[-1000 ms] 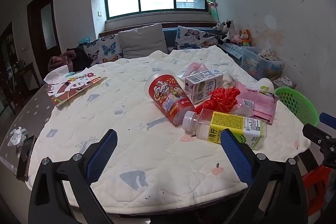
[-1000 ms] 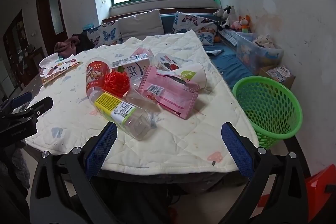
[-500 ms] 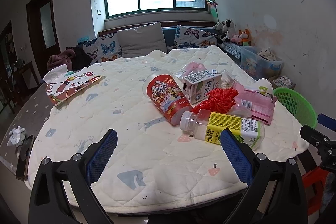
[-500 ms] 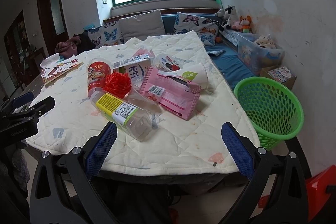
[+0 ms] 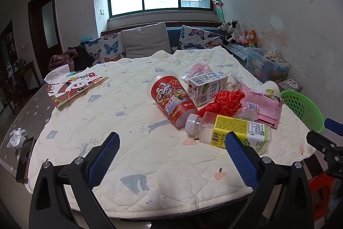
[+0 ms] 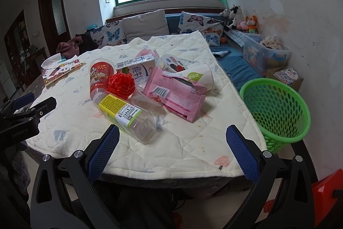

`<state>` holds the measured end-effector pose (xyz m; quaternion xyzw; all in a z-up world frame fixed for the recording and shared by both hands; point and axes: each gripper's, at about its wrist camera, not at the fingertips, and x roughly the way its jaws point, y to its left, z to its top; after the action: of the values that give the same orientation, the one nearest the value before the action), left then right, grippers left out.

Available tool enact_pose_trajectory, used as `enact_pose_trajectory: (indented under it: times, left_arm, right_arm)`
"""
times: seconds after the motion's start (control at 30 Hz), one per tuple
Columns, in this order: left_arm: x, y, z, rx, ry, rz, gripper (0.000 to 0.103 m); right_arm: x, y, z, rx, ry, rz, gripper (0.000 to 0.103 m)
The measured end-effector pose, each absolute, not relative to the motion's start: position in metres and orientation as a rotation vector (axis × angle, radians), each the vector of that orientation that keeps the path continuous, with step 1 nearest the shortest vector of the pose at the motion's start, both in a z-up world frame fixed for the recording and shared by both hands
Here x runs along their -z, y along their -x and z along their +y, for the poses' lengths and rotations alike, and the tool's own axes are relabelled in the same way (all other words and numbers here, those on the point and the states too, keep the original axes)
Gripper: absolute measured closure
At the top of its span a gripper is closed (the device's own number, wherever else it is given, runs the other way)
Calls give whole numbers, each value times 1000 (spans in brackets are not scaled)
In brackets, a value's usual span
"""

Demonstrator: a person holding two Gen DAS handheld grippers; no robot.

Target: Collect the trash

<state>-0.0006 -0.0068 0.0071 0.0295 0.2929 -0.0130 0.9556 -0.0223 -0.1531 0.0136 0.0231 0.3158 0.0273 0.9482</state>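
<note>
Counter [image 6: 193, 151], covered with a quilted cloth: one heap of trash at its right-hand portion, none yet collected. Items: clear plastic bottle [image 6: 126, 115] with yellow label, lying on its side nearest the edge; red printed cup [image 5: 171, 98], tipped over, its base touching the bottle's cap; milk carton [image 5: 206, 87] behind the cup; red mesh net [image 6: 121, 83] resting on the bottle and cup; pink wrapper [image 6: 175, 98] beside the bottle, with a white paper cup [image 6: 199, 76] lying at its far end. Receptacle: green basket [image 6: 278, 113], on the floor just beside the counter's right edge, apparently empty. Left gripper [image 5: 171, 156]: jaws spread wide, nothing between them, hovering over bare cloth short of the bottle. Right gripper [image 6: 171, 149]: jaws likewise spread and empty, aimed at the bottle's base end. Hazards, as judged: the bottle is round and smooth, so an off-centre pinch could squirt it out or roll it toward the counter edge; lifting it may drag the net and tip the items leaning on it; the light basket could topple or be missed if a piece is released from too far over the rim.
</note>
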Motion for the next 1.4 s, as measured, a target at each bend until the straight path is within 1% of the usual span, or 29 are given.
enact_pose_trajectory:
  times: [1.4]
  left_arm:
    - [-11,-6,0,16,-51,593,7]
  right_arm:
    - [-13,18,-153,-59,-42,652,4]
